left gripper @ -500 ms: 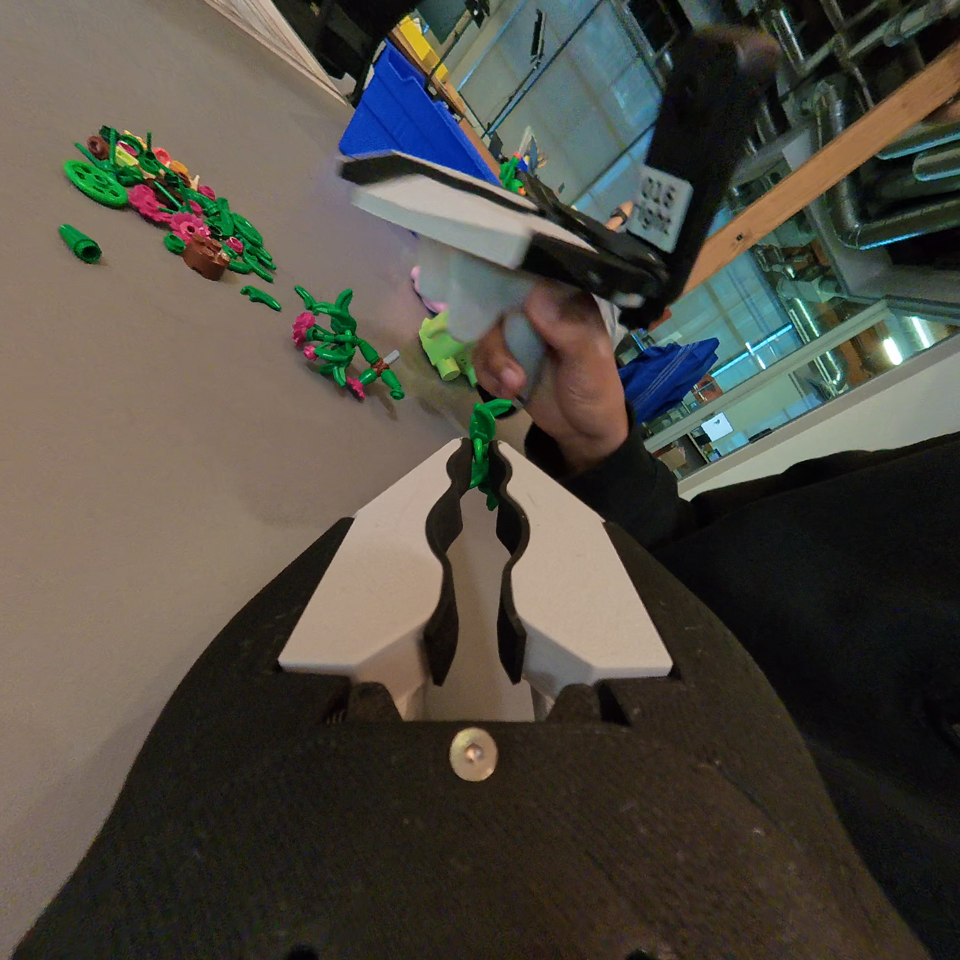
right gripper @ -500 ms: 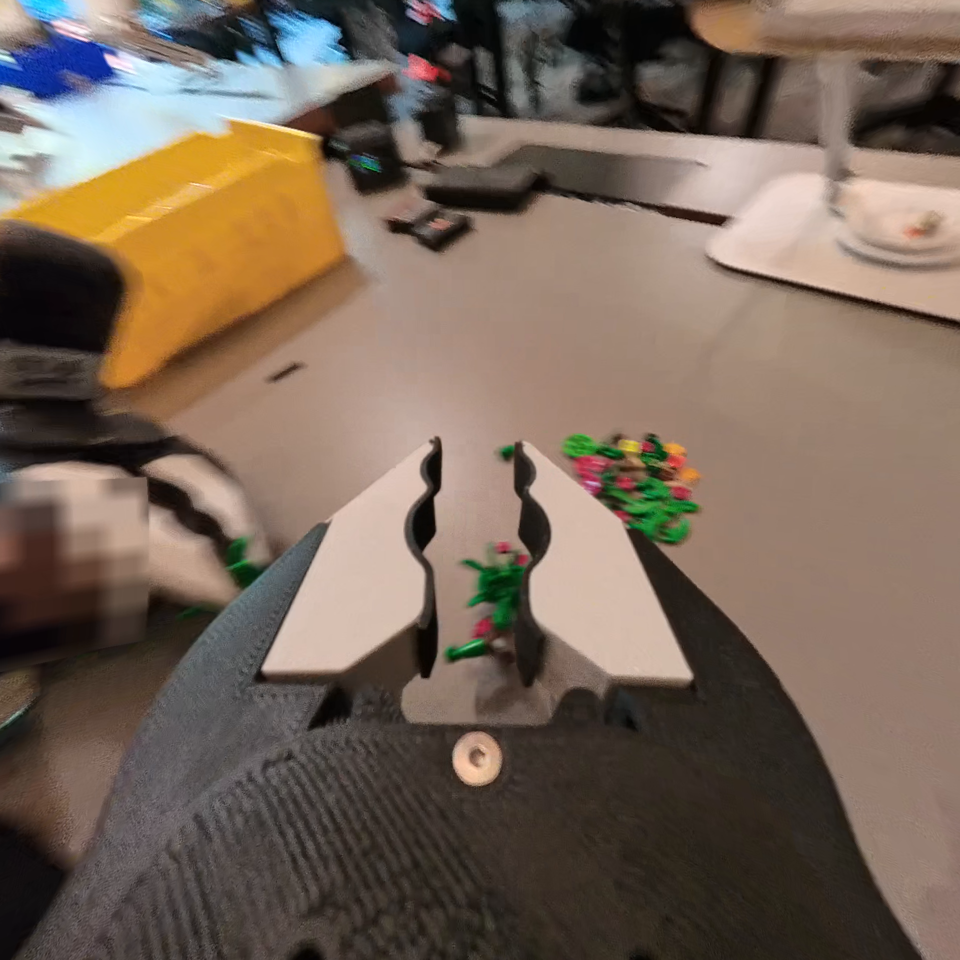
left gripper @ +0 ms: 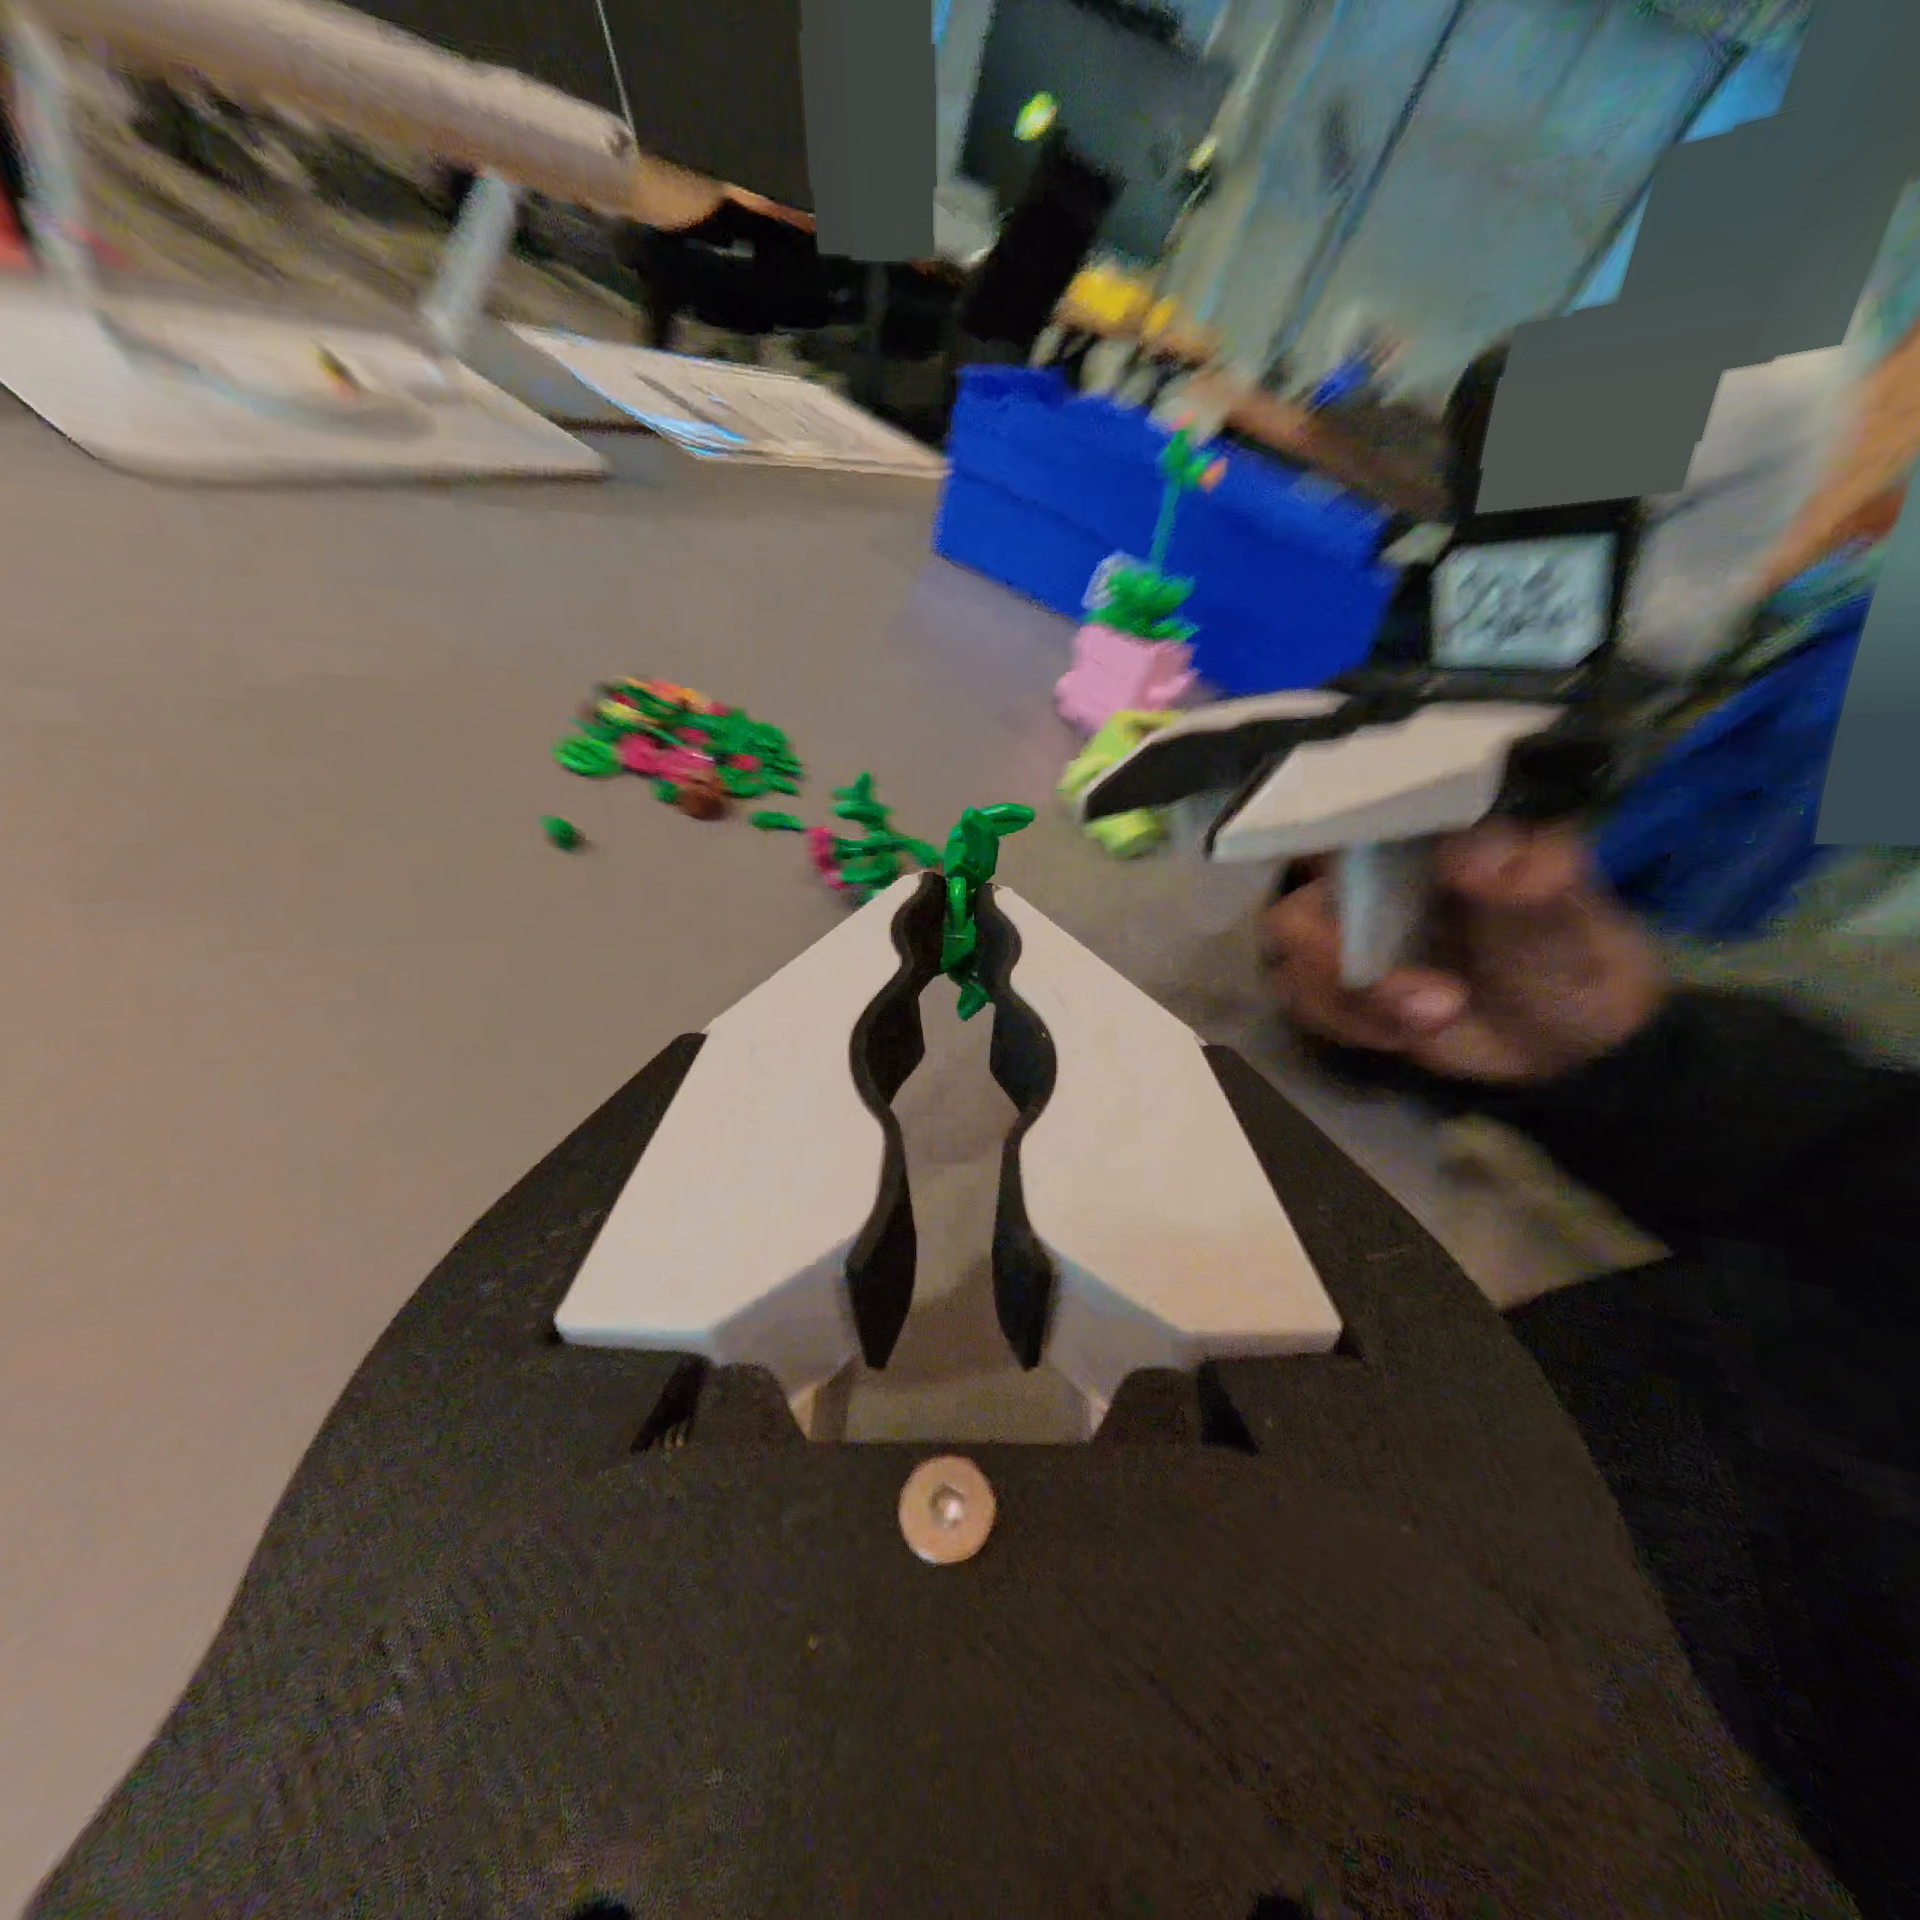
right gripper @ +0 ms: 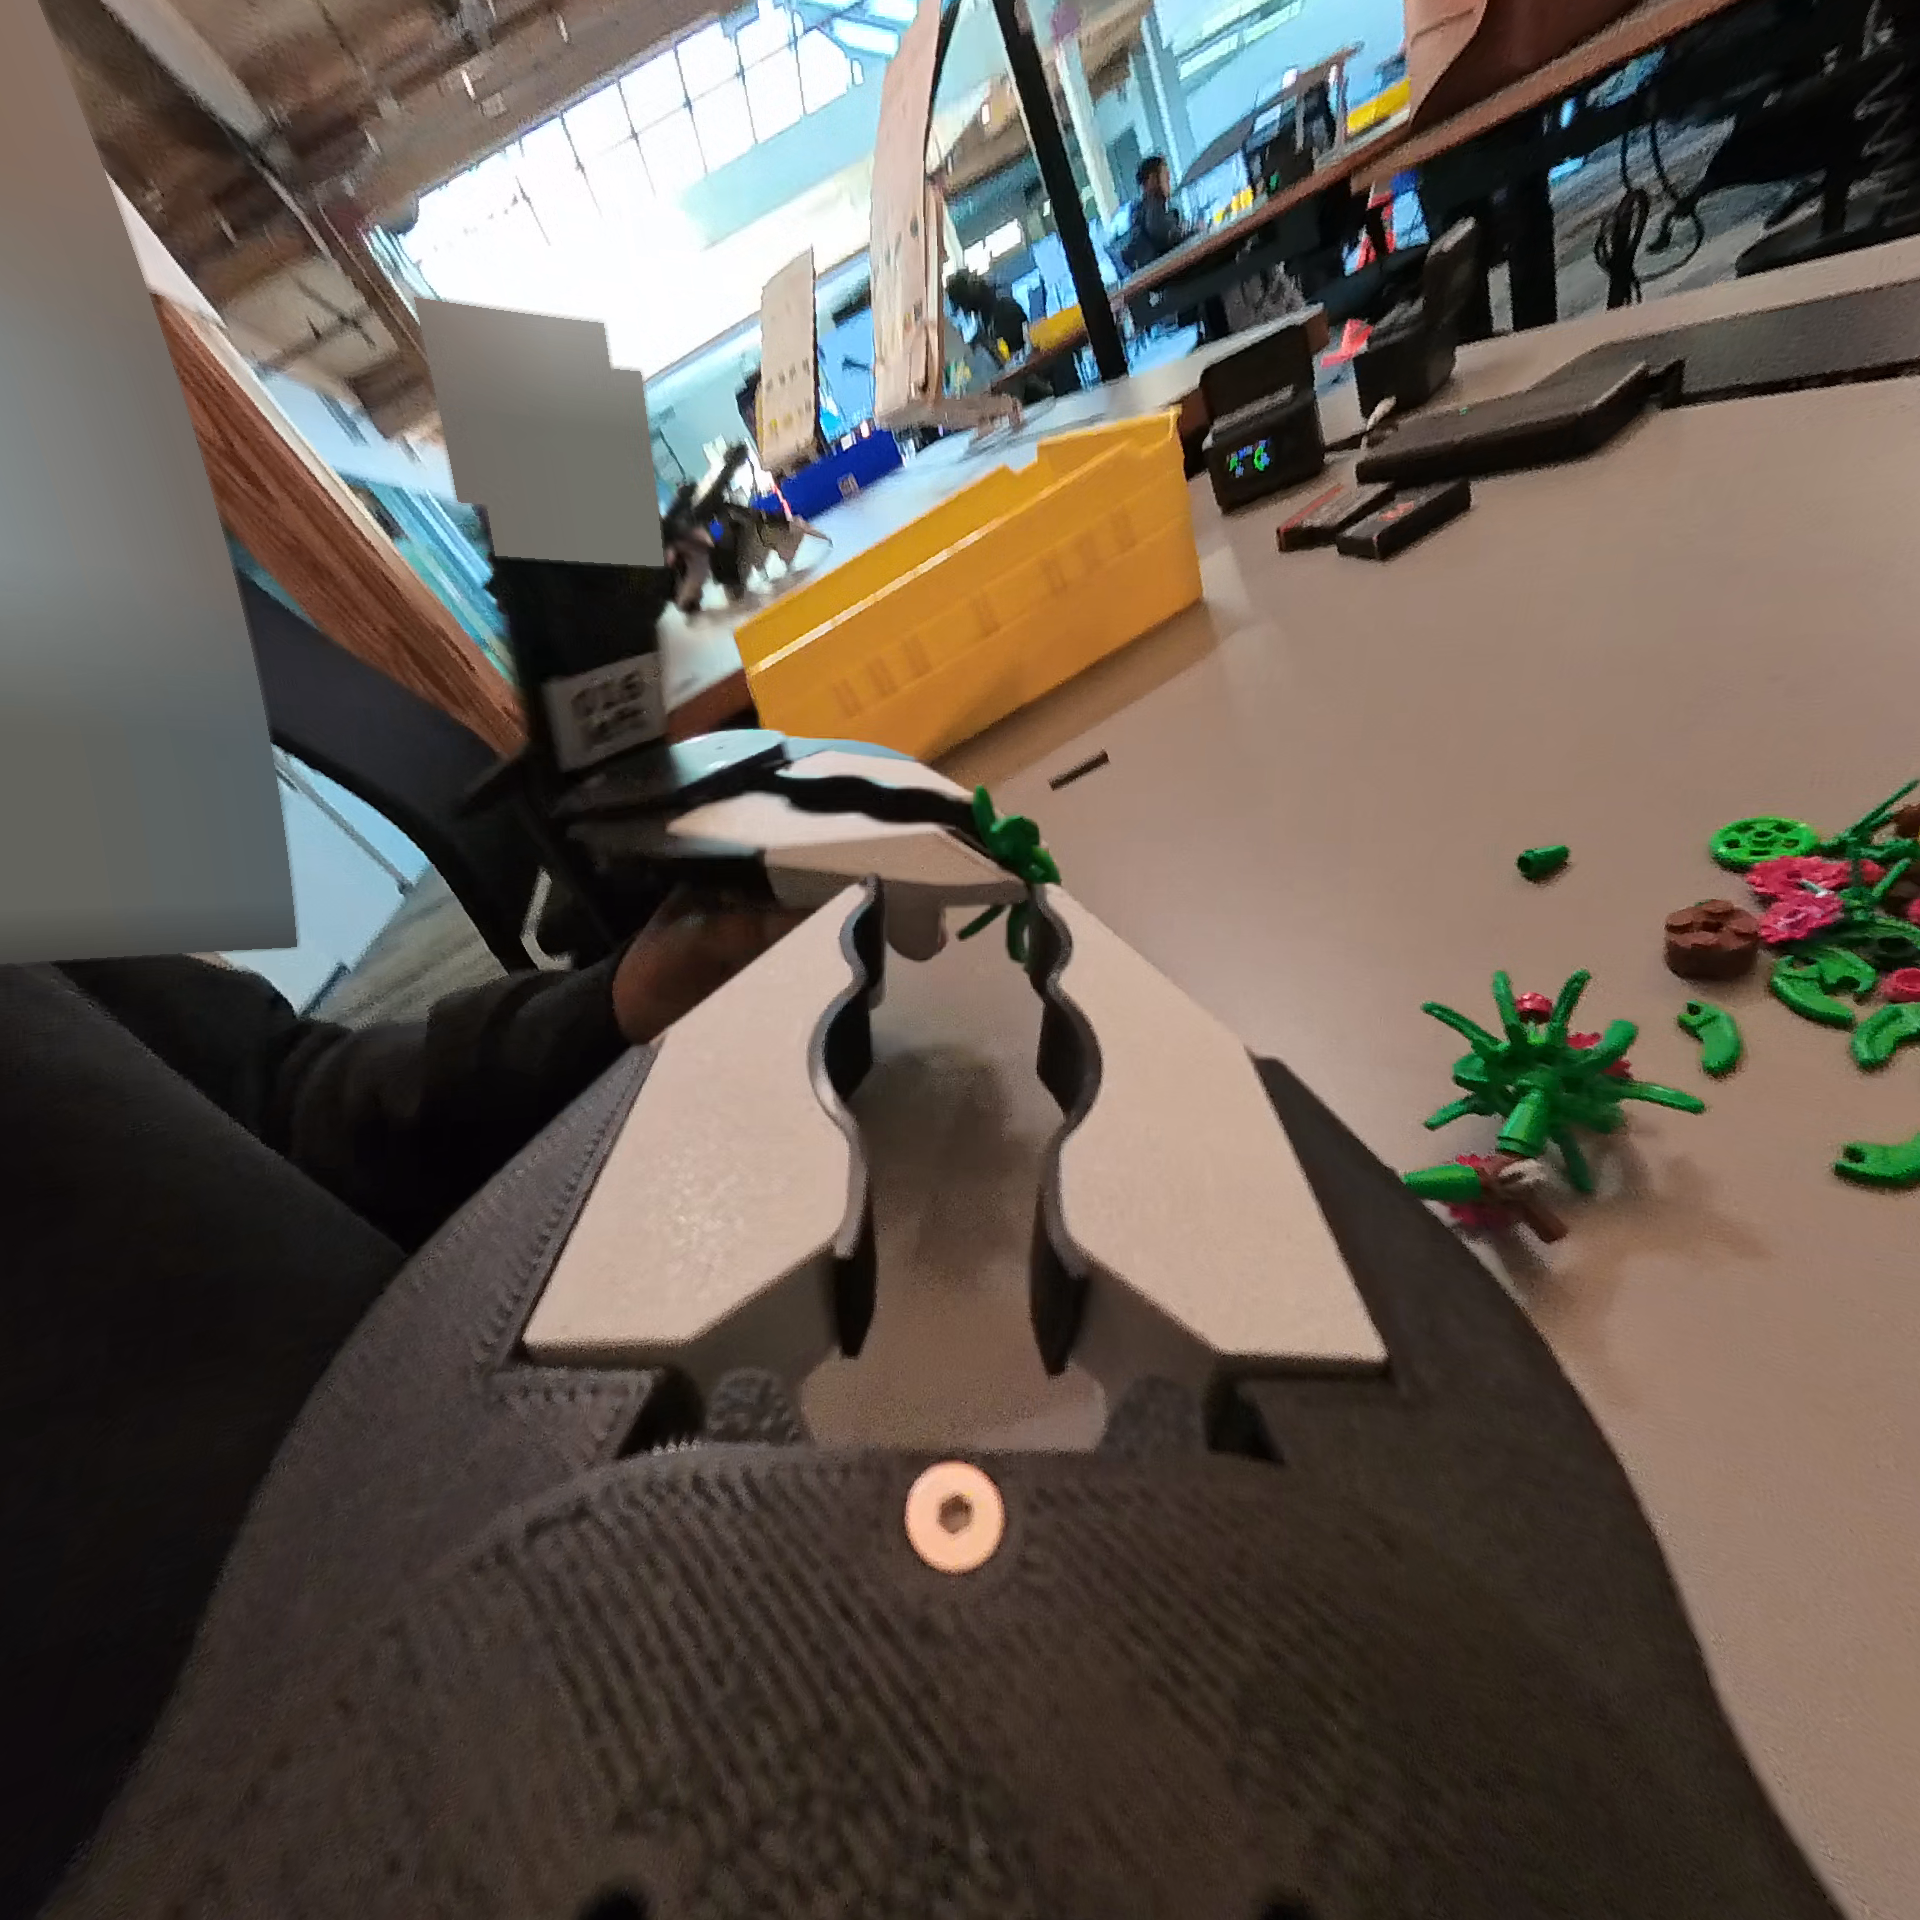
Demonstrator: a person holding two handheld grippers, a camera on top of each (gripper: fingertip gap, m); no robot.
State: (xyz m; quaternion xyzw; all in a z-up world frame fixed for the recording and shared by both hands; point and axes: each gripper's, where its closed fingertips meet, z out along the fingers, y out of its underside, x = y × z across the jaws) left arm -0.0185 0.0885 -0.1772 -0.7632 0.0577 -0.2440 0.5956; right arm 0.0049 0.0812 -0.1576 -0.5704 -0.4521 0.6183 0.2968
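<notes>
From the left wrist view we see our left gripper (left gripper: 961,894) pinched tight at the tips on a small green leafy sprig (left gripper: 971,883), which sticks up past the fingertips with a bit hanging down between the black pads. Beyond it on the grey table (left gripper: 312,935) there's a pile of green and pink plastic bits (left gripper: 675,743), a stemmed cluster with pink blossoms (left gripper: 862,847) just behind the sprig, and one loose green cone (left gripper: 561,831) off to the left. Further back sit a pink pot with a plant in it (left gripper: 1127,665), a lime green piece (left gripper: 1117,774) and a blue bin (left gripper: 1164,530). Our right gripper (left gripper: 1153,800) shows off to the right, pretty blurred, held by a hand (left gripper: 1455,987).

From the right wrist view, our right gripper (right gripper: 956,914) has its fingers spread apart with nothing between them. The left gripper (right gripper: 987,831) comes in sideways just ahead of its tips, clamped on the same sprig (right gripper: 1018,847); the leaves sit right by our right fingertip, and we can't tell if they touch. To the right on the table (right gripper: 1403,727) lie the spiky stemmed cluster (right gripper: 1538,1091), a brown round piece (right gripper: 1709,935), a green wheel-like disc (right gripper: 1761,842) and curved green leaves. A yellow bin (right gripper: 987,613) sits further back.
</notes>
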